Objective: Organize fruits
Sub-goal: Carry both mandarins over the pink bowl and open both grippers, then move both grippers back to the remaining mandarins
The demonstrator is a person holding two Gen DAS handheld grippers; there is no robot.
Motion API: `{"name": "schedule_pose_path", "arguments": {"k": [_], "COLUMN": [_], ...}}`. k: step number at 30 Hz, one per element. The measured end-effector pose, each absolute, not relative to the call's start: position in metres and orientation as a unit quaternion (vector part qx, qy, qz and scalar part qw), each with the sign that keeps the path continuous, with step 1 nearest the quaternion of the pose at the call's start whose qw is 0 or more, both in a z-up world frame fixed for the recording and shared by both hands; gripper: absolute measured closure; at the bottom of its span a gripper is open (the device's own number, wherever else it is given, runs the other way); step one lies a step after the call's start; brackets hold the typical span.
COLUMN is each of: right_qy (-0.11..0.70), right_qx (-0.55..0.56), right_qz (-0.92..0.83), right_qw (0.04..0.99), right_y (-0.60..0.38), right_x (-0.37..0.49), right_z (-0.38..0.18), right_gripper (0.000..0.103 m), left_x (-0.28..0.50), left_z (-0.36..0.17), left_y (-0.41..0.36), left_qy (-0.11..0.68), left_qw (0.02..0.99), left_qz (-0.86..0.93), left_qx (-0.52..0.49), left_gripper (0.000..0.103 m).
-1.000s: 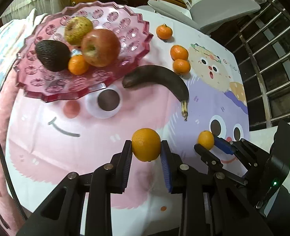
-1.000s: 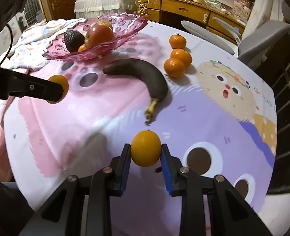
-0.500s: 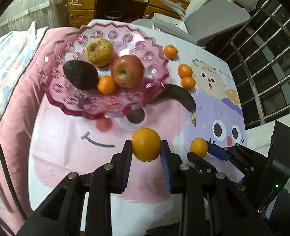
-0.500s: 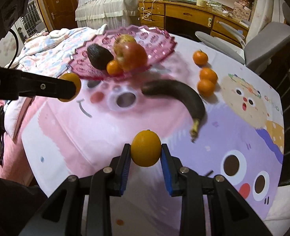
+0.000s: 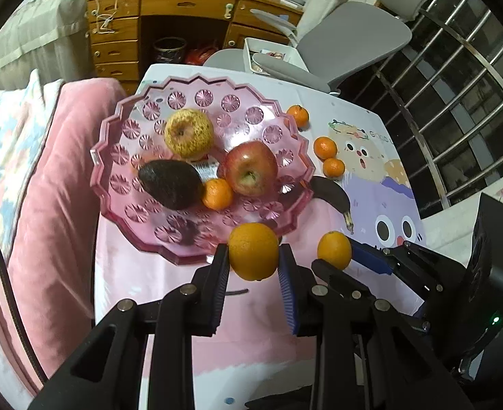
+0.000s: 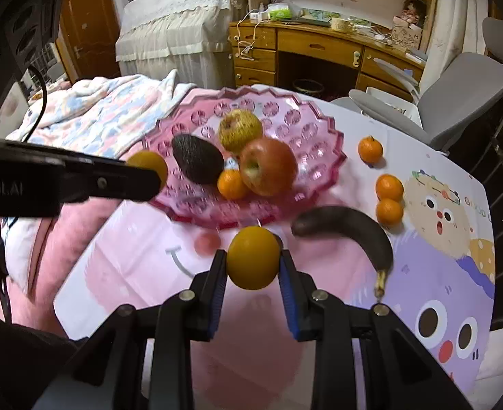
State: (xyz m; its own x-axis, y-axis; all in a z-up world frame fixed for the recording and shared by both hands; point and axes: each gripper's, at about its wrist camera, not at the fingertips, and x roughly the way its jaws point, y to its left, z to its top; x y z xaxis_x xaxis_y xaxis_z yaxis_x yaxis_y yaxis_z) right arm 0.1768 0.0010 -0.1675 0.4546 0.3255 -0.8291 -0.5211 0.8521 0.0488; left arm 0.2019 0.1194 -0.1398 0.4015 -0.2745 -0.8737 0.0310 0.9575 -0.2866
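Two oranges are pinched, one by the left gripper (image 5: 253, 265), one by the right gripper (image 6: 253, 265); beyond both jaws sits the pink fruit dish (image 5: 121, 184) with apples and an avocado (image 5: 170, 183).

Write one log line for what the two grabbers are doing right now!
left gripper: shut on orange | right gripper: shut on second orange | both near pink bowl

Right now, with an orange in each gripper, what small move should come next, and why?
Probably carry both a little further over the pink bowl before releasing. The left gripper holds its orange at the near rim; the right gripper's orange looks short of it.
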Motion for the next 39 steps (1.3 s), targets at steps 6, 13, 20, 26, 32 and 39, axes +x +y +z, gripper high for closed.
{"name": "schedule_pose_path", "arguments": {"k": [6, 13, 20, 26, 32, 39], "right_qy": [0.454, 0.456, 0.471, 0.474, 0.497, 0.524], "right_qx": [-0.092, -0.075, -0.052, -0.029, 0.002, 0.040], "right_qz": [0.233, 0.219, 0.196, 0.183, 0.156, 0.127], "right_qw": [0.855, 0.859, 0.858, 0.861, 0.853, 0.841], "right_y": [0.025, 0.048, 0.058, 0.053, 0.037, 0.003], "right_x": [0.189, 0.202, 0.212, 0.211, 0.205, 0.193], "right_z": [-0.165, -0.168, -0.171, -0.168, -0.174, -0.183], "right_gripper": [0.073, 0.073, 0.063, 0.053, 0.053, 0.053], "left_x": [0.215, 0.226, 0.233, 0.233, 0.228, 0.220], "left_z": [-0.143, -0.149, -0.157, -0.160, -0.164, -0.169], "left_y": [0.141, 0.161, 0.174, 0.178, 0.173, 0.154], "left_qy": [0.537, 0.539, 0.549, 0.555, 0.563, 0.582], "left_qw": [0.830, 0.828, 0.822, 0.817, 0.811, 0.799], "left_qz": [-0.108, -0.114, -0.112, -0.115, -0.117, -0.118], "left_qx": [-0.106, -0.103, -0.104, -0.105, -0.105, -0.097], "left_gripper": [0.076, 0.076, 0.068, 0.061, 0.050, 0.043]}}
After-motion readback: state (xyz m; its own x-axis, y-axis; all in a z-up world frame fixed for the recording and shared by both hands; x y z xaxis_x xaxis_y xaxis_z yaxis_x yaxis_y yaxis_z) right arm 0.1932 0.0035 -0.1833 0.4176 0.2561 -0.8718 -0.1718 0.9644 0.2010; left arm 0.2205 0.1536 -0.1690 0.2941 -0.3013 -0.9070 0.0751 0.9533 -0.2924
